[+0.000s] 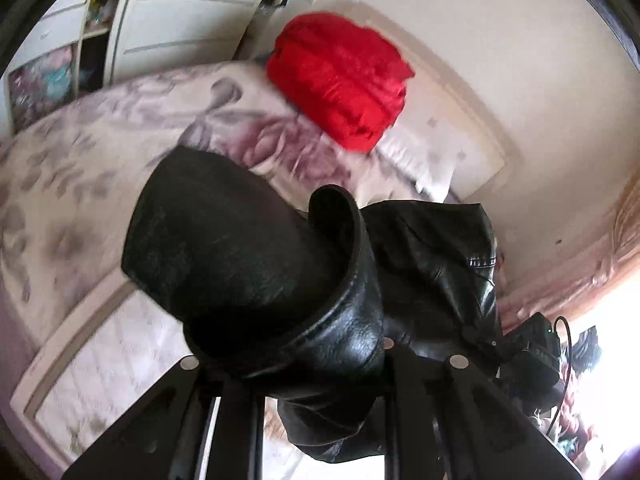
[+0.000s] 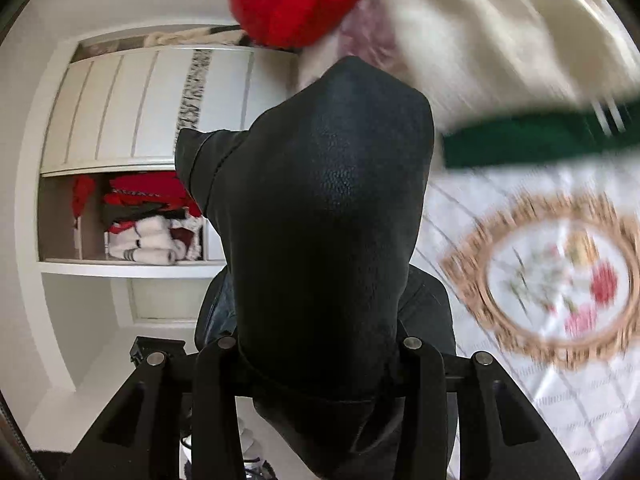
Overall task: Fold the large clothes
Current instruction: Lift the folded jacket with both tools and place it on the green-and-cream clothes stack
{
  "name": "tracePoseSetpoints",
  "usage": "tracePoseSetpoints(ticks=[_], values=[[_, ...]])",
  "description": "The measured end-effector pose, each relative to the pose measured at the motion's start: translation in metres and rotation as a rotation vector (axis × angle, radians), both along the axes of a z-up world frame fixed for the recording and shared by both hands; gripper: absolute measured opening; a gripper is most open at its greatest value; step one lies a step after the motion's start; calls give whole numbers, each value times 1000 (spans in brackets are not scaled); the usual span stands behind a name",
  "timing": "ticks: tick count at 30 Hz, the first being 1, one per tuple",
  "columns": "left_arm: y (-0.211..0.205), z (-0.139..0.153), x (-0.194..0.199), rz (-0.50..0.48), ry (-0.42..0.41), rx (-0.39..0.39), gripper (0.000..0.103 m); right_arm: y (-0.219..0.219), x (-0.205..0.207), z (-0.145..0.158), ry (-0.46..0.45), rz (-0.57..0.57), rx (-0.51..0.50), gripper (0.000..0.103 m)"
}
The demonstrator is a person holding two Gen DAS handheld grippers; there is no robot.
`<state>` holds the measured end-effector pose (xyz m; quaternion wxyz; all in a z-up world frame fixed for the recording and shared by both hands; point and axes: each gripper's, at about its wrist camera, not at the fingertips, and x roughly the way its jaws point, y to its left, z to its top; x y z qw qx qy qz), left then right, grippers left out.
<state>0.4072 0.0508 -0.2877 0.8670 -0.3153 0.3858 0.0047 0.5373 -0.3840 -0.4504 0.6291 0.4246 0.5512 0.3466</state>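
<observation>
Both grippers are up off the bed with a black leather jacket [image 1: 256, 256] bunched between them. The left gripper [image 1: 320, 356] is clamped tight on a stitched edge of the leather, the rest spilling forward over its fingers and hanging below. The right gripper [image 2: 316, 344] is clenched on a thick fold of the same jacket [image 2: 332, 208], its jaws held fairly wide by the bulk, and the leather rises in front of its camera like a hood. Beneath lies the bed with its floral cover [image 1: 100, 152]; a red padded garment [image 1: 344, 80] rests farther up on it, near the headboard [image 1: 460, 120]. From the right side I see a green band of cloth [image 2: 540, 140] on the bed and a white quilted spread with a gold-ringed flower medallion [image 2: 556, 280]. Against the wall stands a white wardrobe [image 2: 152, 108]; its open shelf [image 2: 120, 268] holds a stack of folded clothes [image 2: 148, 220], red on top and white below.
</observation>
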Motion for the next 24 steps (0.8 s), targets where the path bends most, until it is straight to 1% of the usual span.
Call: tracePoseSetpoints(ticks=[2,4,6,7,8,9,10,12,13,14,15,17,18,19,20,21,22,23,24], values=[[-1,13,33,-2,-37,3,13,7,42,24,2,-9,25,43],[-5,19,73,-8,-69,9,13,11,82,42,-16,-9,33,43],[-15,14,117,-23,-91,7,13,7,131,54,-26,-13,50,43],[-20,7,134,-30,-92,6,13,7,152,57,-26,-23,49,43],[-25,-2,152,-38,-91,1,13,-2,174,56,-31,-29,45,43],[-36,-20,177,-55,-85,-9,13,-15,196,49,-31,-37,39,43],[-44,-33,193,-69,-71,-11,13,-24,211,42,-23,-49,37,43],[-67,-81,234,-108,-14,-32,13,-53,246,13,13,-74,17,43],[-78,-101,246,-122,17,-39,13,-68,258,0,39,-90,6,43],[-92,-128,260,-144,58,-44,13,-85,270,-19,72,-115,-12,43],[-103,-147,268,-164,84,-37,13,-105,280,-42,116,-138,-18,43],[-118,-172,271,-189,104,-14,15,-135,292,-81,177,-150,-32,44],[-120,-179,272,-197,106,-14,16,-141,295,-91,183,-144,-35,46],[-121,-184,272,-205,105,-15,22,-143,294,-101,191,-136,-38,47],[-121,-188,272,-215,101,-18,26,-147,296,-108,200,-126,-36,51],[-119,-191,272,-232,102,-23,28,-150,299,-112,196,-114,-55,57],[-118,-191,274,-239,109,-20,34,-150,302,-114,184,-104,-82,60],[-118,-189,274,-244,117,-6,42,-149,303,-116,178,-94,-126,67],[-120,-186,273,-251,121,12,47,-147,300,-121,180,-88,-165,72]])
